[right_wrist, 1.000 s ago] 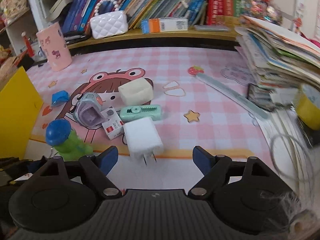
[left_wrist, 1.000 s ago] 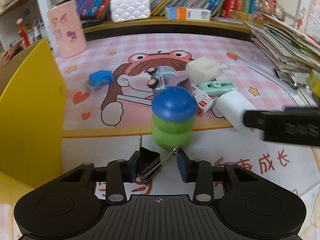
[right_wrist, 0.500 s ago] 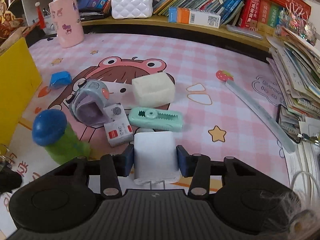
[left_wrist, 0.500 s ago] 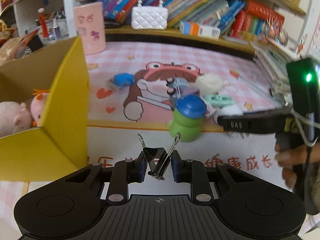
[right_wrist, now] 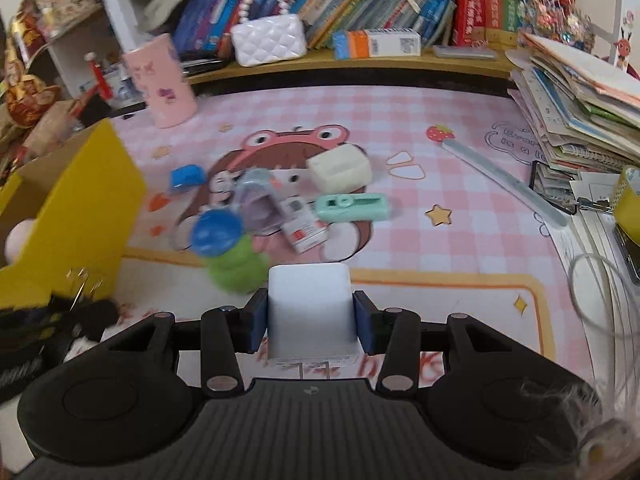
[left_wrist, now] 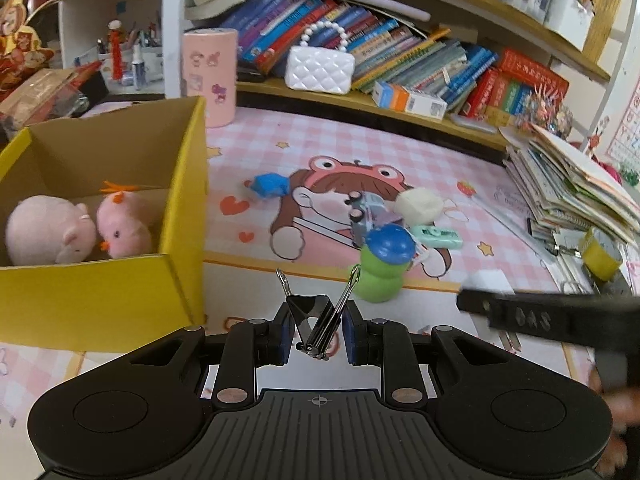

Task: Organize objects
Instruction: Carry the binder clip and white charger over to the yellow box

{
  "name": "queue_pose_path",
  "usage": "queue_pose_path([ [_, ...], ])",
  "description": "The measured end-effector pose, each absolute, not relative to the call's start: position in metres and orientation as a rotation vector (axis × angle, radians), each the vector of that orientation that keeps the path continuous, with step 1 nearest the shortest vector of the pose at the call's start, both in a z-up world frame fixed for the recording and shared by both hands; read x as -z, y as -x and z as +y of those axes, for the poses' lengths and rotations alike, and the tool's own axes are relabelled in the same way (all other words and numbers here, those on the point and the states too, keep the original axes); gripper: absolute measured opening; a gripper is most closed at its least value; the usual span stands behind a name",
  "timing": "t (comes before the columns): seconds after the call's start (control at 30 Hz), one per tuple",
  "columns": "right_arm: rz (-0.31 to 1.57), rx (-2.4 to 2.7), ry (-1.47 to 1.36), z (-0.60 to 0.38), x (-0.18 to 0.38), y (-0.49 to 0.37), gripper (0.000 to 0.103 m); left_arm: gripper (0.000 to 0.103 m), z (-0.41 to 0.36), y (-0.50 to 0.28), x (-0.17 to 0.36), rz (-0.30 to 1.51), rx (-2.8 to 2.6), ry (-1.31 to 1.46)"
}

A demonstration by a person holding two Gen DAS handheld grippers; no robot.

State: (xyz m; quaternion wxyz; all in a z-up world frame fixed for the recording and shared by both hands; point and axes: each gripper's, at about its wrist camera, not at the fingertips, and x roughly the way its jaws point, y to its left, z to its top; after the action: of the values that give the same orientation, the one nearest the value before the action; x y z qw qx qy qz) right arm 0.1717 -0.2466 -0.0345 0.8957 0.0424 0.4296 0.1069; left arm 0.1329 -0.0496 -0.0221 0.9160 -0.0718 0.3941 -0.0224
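Blue pads, left gripper: closed on a black binder clip, pinching its folded body so the two wire handles splay upward and clear of the jaws.
Blue pads, right gripper: closed on the flat sides of a white charger block (prongs point back toward the camera); the broad faces give the pads a square seat.
Clip position: lifted off the mat, between the yellow cardboard box and the green toy with a blue cap.
Charger position: raised above the mat's near edge, just beside the green toy.
Box: open top, near the left gripper; two pink plush toys already lie inside, which marks it as the likely collection point.
Remaining on pink play mat: mint stapler-like item, cream block, small blue item, red-and-white packet.
Step judged: both loads held, carry to box pending.
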Motion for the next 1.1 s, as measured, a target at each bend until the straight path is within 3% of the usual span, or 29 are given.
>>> queue_pose_path([
  [1.1,0.912,-0.388,0.034,-0.07,0.025,-0.043,0.042,0.023,0.108,-0.007,0.01,0.766,-0.043,0.232],
])
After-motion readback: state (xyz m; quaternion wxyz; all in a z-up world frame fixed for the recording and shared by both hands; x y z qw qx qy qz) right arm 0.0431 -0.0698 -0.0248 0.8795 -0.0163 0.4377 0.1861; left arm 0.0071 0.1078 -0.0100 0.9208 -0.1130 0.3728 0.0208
